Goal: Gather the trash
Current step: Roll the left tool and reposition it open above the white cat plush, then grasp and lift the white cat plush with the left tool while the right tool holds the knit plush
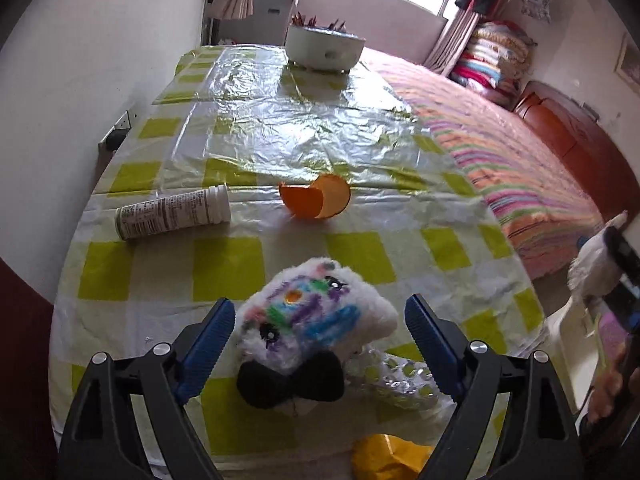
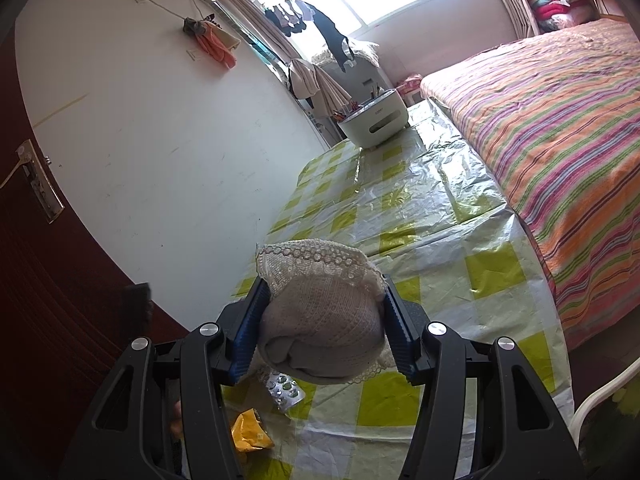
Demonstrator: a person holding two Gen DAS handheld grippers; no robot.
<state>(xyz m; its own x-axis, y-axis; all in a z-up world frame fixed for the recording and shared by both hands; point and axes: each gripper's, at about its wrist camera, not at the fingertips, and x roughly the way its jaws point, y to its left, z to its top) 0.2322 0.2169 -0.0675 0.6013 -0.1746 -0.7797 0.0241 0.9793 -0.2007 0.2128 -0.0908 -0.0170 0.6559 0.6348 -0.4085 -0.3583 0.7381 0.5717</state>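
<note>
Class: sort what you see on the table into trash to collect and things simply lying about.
Trash:
orange peel
empty blister pack
yellow wrapper
tube-shaped bottle on its side, possibly

Lying about:
plush toy
white pen holder
grey lace-trimmed cloth

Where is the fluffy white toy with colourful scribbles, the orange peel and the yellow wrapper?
Fluffy white toy with colourful scribbles (image 1: 308,320): left wrist view, on its scribbled face.
Orange peel (image 1: 316,200): left wrist view, on the curved outer skin.
Crumpled yellow wrapper (image 2: 250,434): right wrist view, on its middle fold.
</note>
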